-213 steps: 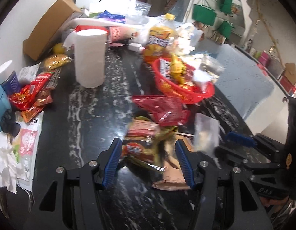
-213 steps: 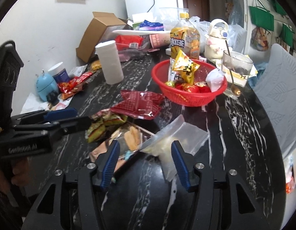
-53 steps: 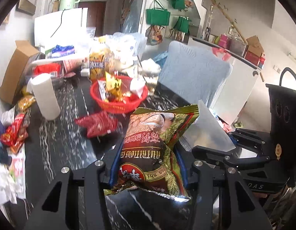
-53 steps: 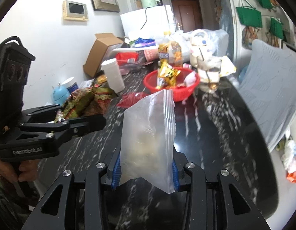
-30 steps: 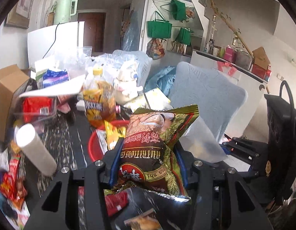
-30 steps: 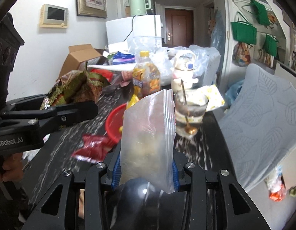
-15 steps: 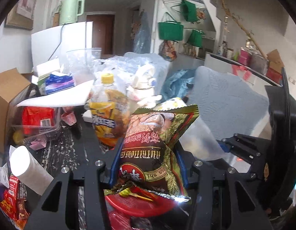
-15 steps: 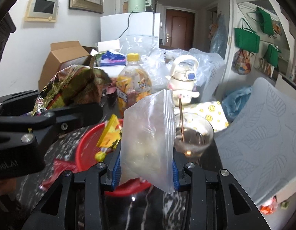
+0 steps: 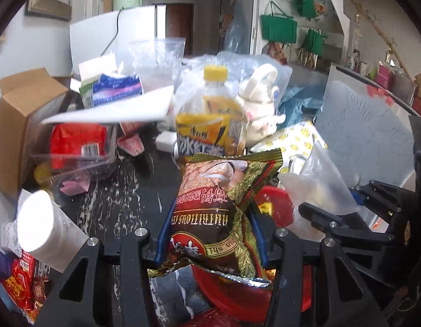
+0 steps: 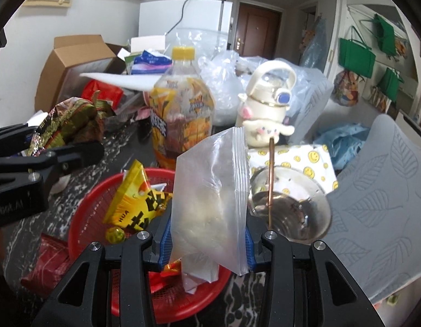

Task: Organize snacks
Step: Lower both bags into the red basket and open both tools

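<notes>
My left gripper is shut on a red, green and gold snack packet, held upright over the red basket. In the right wrist view the same packet shows at the left, between black fingers. My right gripper is shut on a clear zip bag with pale snacks inside, hanging above the red basket. A yellow snack bag and small sweets lie in that basket. The zip bag also shows at the right of the left wrist view.
Just behind the basket stand a yellow-capped drink bottle, a cream cartoon flask and a glass with a spoon. A paper roll, a clear box with a red pack and a cardboard box crowd the left. A grey chair is right.
Both grippers have moved forward and down with their loads, from short of the basket to right over it. The bottle and flask have grown larger. Neither grip has changed.
</notes>
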A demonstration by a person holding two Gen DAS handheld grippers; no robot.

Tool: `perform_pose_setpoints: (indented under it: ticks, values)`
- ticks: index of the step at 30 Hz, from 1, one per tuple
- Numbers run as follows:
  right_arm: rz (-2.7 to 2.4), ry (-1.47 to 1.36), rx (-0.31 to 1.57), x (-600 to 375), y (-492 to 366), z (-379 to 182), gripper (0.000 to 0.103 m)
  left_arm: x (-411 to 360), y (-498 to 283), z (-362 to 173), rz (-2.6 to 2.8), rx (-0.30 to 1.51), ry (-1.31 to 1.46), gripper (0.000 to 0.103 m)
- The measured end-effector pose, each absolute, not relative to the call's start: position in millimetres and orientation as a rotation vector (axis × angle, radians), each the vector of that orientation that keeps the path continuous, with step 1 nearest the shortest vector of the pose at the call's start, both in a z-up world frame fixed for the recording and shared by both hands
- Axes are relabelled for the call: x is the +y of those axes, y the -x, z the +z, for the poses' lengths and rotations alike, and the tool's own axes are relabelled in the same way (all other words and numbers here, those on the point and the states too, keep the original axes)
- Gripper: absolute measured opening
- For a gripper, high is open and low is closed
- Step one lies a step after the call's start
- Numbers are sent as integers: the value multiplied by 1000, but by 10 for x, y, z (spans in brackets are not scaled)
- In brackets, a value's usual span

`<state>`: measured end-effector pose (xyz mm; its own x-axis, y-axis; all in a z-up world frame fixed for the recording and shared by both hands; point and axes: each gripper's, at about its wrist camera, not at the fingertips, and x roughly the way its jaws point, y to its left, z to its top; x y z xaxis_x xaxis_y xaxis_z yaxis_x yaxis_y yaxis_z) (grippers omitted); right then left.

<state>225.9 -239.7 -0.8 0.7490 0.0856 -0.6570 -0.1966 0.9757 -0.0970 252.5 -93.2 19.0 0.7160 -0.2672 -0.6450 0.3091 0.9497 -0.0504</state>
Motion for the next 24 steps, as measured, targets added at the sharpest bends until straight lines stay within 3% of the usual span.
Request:
perform_pose_setpoints:
  ticks: [11,24]
  values:
    - [159,193,727,-2283,-2400,-206,41,-1041,-2681,-209,-353,833,-62,48]
    - [188,216,769,-2222,-2459,-228,46,-1017,-2735,-272,-344,829,-72,48]
